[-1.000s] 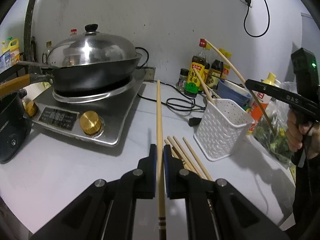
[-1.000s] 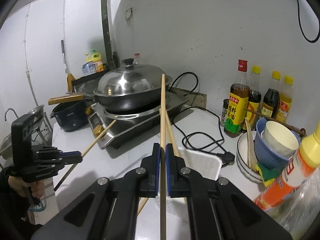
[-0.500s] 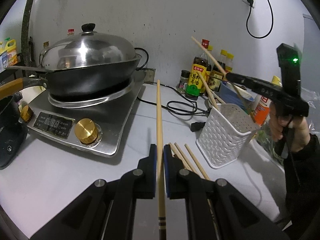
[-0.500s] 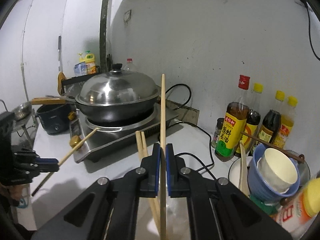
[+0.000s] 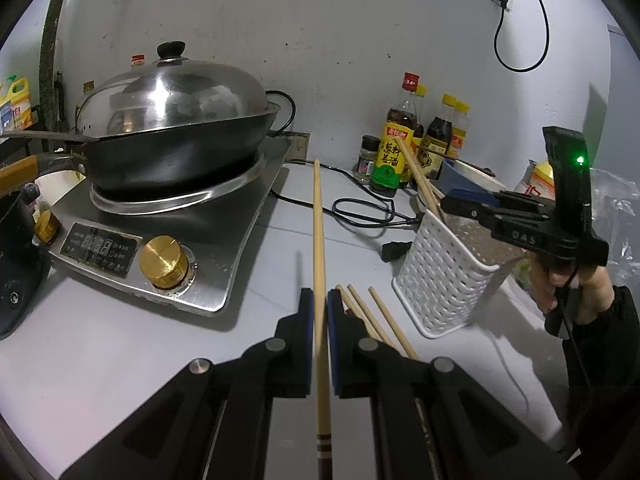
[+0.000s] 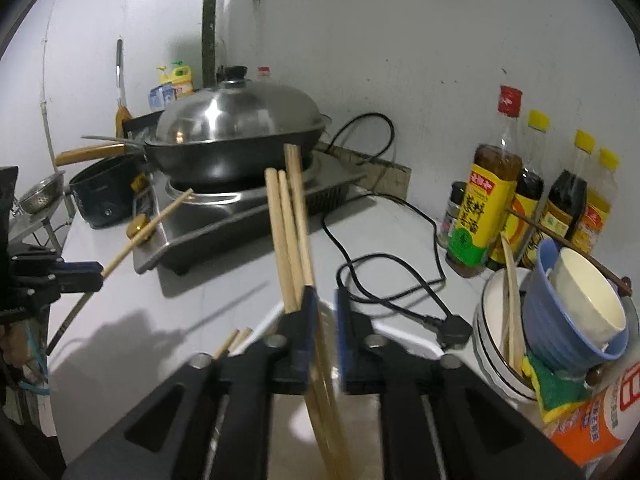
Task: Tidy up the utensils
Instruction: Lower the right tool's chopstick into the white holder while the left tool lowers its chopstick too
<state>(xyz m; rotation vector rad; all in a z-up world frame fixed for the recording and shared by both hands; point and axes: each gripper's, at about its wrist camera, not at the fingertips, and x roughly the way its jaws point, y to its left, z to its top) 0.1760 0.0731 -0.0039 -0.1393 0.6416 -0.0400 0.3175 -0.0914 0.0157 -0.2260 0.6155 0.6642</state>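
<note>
My left gripper (image 5: 320, 304) is shut on a wooden chopstick (image 5: 319, 240) that points forward above the counter. Three loose chopsticks (image 5: 376, 320) lie on the counter just right of it. A white perforated utensil basket (image 5: 444, 276) stands to the right with chopsticks (image 5: 418, 176) leaning in it. My right gripper (image 6: 323, 300) hovers over the basket (image 6: 280, 312) with its jaws parted; several chopsticks (image 6: 290, 224) stand in the basket, leaning against its left finger. The right gripper also shows in the left wrist view (image 5: 452, 204), above the basket.
An induction cooker (image 5: 168, 224) with a lidded wok (image 5: 176, 128) sits at left. A black power cord (image 5: 360, 216) and plug lie behind the basket. Sauce bottles (image 5: 396, 148) line the wall. Stacked bowls (image 6: 560, 312) and a dark pot (image 5: 16, 264) stand nearby.
My right gripper lowered over the basket and opened, letting its chopstick drop among those in the basket. My left gripper kept hold of its chopstick and moved slightly closer to the counter.
</note>
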